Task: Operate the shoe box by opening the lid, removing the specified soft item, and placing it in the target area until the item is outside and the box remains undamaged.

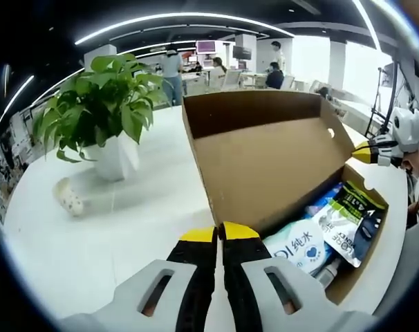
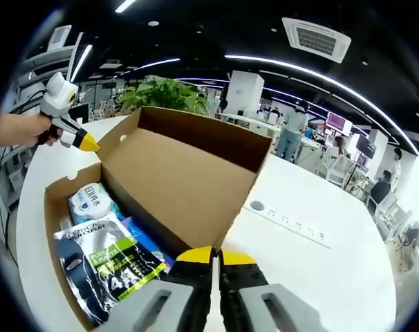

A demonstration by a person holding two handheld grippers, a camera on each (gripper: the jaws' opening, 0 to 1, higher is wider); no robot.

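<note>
The left gripper (image 1: 218, 235) is sitting low in its own view with the yellow-tipped jaws pressed together and nothing between them, tips just at the near edge of the shoe box (image 1: 265, 159). The right gripper (image 2: 215, 256) is doing the same in its view, jaws closed and empty, tips near the box's front wall. In the left gripper view the right gripper is also showing at the far right, by the box's far corner; in the right gripper view the left one is showing at upper left, held by a hand (image 2: 47, 130), close to the lid's corner. The lid (image 2: 189, 166) is already standing open, hinged upward, and the cardboard is looking intact. Inside, packets are lying loose: a white wipes pack (image 1: 299, 249) and a dark pouch with green print (image 2: 109, 266), touching each other, with blue packaging beneath. Which one is the soft item, I cannot tell. So opening looks done; grasping, lifting out and placing are still left. A potted plant (image 1: 102, 111) is standing on the white table (image 1: 106, 235), well apart from the box.
</note>
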